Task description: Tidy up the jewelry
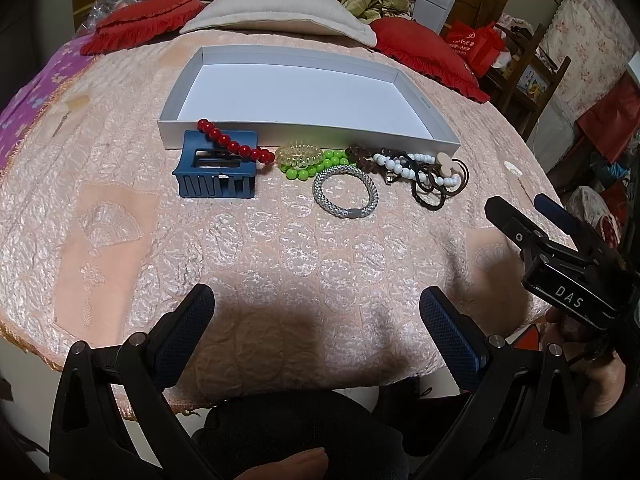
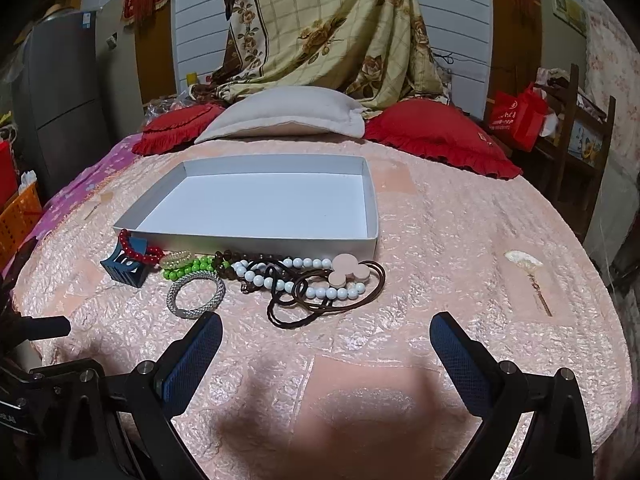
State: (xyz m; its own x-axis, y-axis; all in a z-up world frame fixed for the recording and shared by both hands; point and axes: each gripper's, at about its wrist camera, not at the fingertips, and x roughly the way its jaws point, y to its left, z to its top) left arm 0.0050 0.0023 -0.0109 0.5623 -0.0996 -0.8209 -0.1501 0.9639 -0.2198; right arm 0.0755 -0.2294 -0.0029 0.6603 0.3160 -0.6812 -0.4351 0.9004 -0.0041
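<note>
1. Left wrist view: the left gripper [image 1: 316, 308] hung over the near edge of the pink quilted bedspread [image 1: 280, 248], its jaws spread wide with nothing between them. The white tray [image 1: 172, 136] lay farther up the bed. Just before its near wall ran a row of pieces: a blue claw clip [image 1: 216, 174] with a red bead bracelet [image 1: 234, 144] draped over it, a yellow coil tie [image 1: 298, 155] on green beads [image 1: 316, 164], a silver mesh bracelet [image 1: 346, 192], and a tangle of brown beads, white beads [image 1: 404, 162] and dark cords [image 1: 432, 188] hard to separate. The right gripper [image 1: 532, 216] entered at the right edge, cut off; its spread could not be judged here

2. Right wrist view: the right gripper [image 2: 326, 344] was wide open and held nothing, low over the bedspread [image 2: 440, 240]. The tray [image 2: 372, 240] stood beyond the row; the clip [image 2: 124, 268] was partly covered by the red beads [image 2: 136, 250]. A round pink mouse-shaped charm [image 2: 346, 274] lay on the cords [image 2: 292, 312]. The left gripper was mostly out of frame at left
</note>
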